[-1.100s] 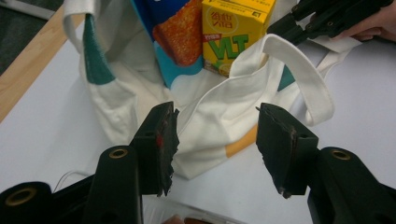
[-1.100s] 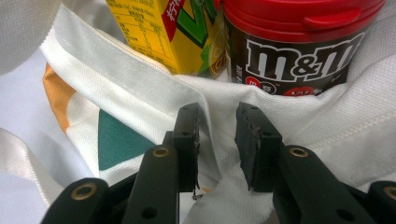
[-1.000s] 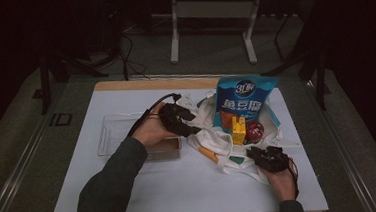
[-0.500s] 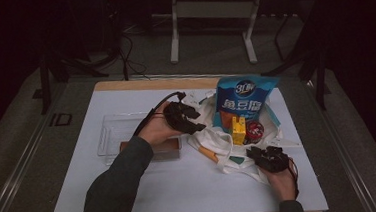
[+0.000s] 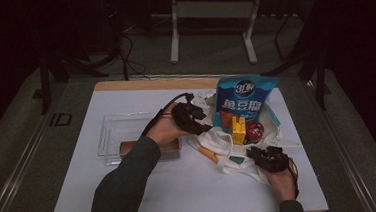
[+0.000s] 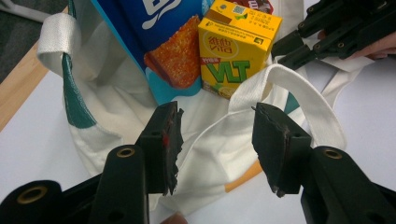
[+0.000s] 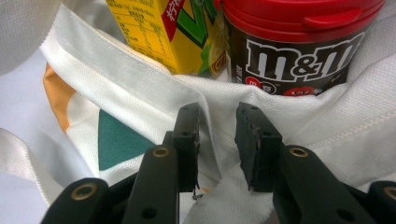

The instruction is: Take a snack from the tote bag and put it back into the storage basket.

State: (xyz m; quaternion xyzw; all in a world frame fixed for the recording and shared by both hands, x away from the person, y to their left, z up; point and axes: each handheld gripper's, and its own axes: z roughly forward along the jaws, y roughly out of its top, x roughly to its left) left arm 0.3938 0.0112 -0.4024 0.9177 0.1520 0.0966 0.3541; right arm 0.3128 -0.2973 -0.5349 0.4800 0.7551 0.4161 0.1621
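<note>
The gripper (image 7: 215,140) pinches the white bag's cloth (image 7: 299,116) — yellow carton (image 7: 159,32) and red-lidded M&M's jar (image 7: 299,46) just beyond.

Dark room — grey floor (image 5: 212,54), metal stand (image 5: 209,9)

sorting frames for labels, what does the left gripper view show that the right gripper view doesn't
Left gripper view alone: the blue snack bag, the bag's looped white handle, the wooden table edge, and the right gripper farther off at the bag's rim. The left gripper is open above the cloth.

Right gripper view alone: the m&m's jar close up with its red lid, and the right gripper's jaws narrowly apart with a fold of cloth between them.

Both: the yellow drink carton and the white tote bag with its green and orange patches.
</note>
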